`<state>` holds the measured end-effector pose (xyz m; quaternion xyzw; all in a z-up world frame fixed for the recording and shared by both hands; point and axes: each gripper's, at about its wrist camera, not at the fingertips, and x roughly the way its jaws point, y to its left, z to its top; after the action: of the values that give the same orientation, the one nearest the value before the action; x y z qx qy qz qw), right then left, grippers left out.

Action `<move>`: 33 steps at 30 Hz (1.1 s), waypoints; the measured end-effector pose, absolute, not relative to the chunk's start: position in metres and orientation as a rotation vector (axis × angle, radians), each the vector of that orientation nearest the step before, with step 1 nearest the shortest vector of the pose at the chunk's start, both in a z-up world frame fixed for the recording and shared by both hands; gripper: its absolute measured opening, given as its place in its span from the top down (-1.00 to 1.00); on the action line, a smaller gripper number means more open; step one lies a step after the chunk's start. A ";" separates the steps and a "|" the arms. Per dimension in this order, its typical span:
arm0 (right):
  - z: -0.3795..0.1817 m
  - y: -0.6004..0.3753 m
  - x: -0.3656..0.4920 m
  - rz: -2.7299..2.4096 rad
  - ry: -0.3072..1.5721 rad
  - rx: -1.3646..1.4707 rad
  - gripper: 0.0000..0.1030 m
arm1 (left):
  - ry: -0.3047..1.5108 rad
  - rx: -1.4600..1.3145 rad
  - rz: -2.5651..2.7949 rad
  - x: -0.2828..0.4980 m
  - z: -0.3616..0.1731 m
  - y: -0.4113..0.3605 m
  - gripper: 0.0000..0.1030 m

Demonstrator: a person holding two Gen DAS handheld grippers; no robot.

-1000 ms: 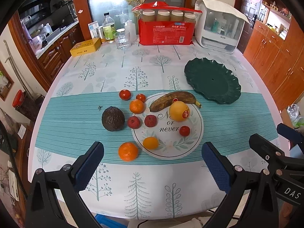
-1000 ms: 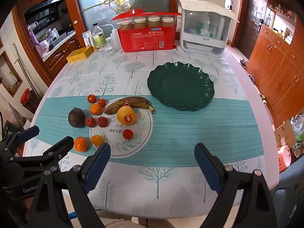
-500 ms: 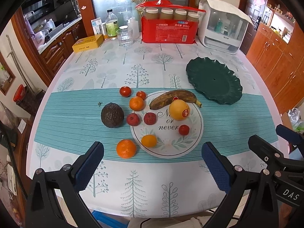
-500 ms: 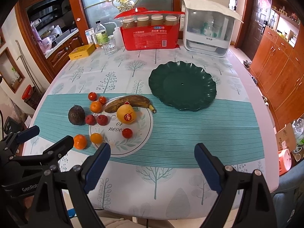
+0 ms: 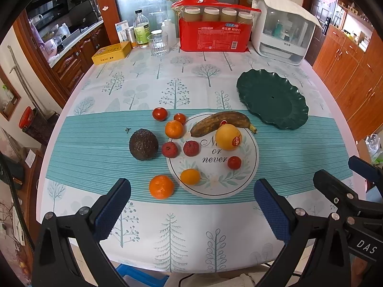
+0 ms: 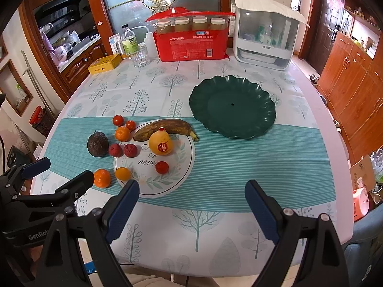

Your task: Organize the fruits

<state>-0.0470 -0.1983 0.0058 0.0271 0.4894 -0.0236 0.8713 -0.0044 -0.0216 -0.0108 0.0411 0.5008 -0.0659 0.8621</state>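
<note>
A white printed plate (image 5: 241, 181) (image 6: 177, 179) carries a brown banana (image 5: 221, 123) (image 6: 165, 128), a stickered orange (image 5: 228, 137) (image 6: 160, 142), a small red fruit (image 5: 234, 162) and a small tangerine (image 5: 190, 176). Left of the plate lie a dark avocado (image 5: 143, 144) (image 6: 97, 143), a tangerine (image 5: 161, 187) (image 6: 102, 178), another tangerine (image 5: 174, 129), two tomatoes (image 5: 160, 113) and red lychees (image 5: 170, 149). An empty dark green plate (image 5: 273, 98) (image 6: 232, 106) sits to the right. My left gripper (image 5: 191, 205) and right gripper (image 6: 191, 205) both hover open at the near table edge, holding nothing.
At the table's far side stand a red cup package (image 5: 214, 32), a white lidded appliance (image 5: 282, 27), a glass (image 5: 158, 44), bottles (image 5: 141, 30) and a yellow tin (image 5: 112, 52). Wooden cabinets (image 6: 354, 76) line the right. The tablecloth's near strip is bare.
Both grippers have drawn back and risen slightly, so the table sits a little lower in view. No fruit has moved and both grippers stayed open.
</note>
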 end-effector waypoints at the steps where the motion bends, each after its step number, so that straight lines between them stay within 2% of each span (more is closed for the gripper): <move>1: 0.006 -0.199 -0.047 -0.051 1.022 0.054 -0.76 | 1.047 0.086 -0.139 -0.004 -0.010 -0.021 -0.98; 17: 0.025 -0.175 -0.035 -0.106 0.991 0.035 -0.76 | 1.009 0.107 -0.163 0.012 0.013 0.003 -0.98; 33: 0.027 -0.140 -0.026 -0.152 1.024 0.042 -0.76 | 1.012 0.112 -0.212 0.028 0.013 0.035 -0.98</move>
<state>-0.0258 -0.1404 0.0270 0.0198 0.4895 -0.0725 0.8688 0.0282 0.0354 0.0130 0.0533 0.4835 -0.1012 0.8678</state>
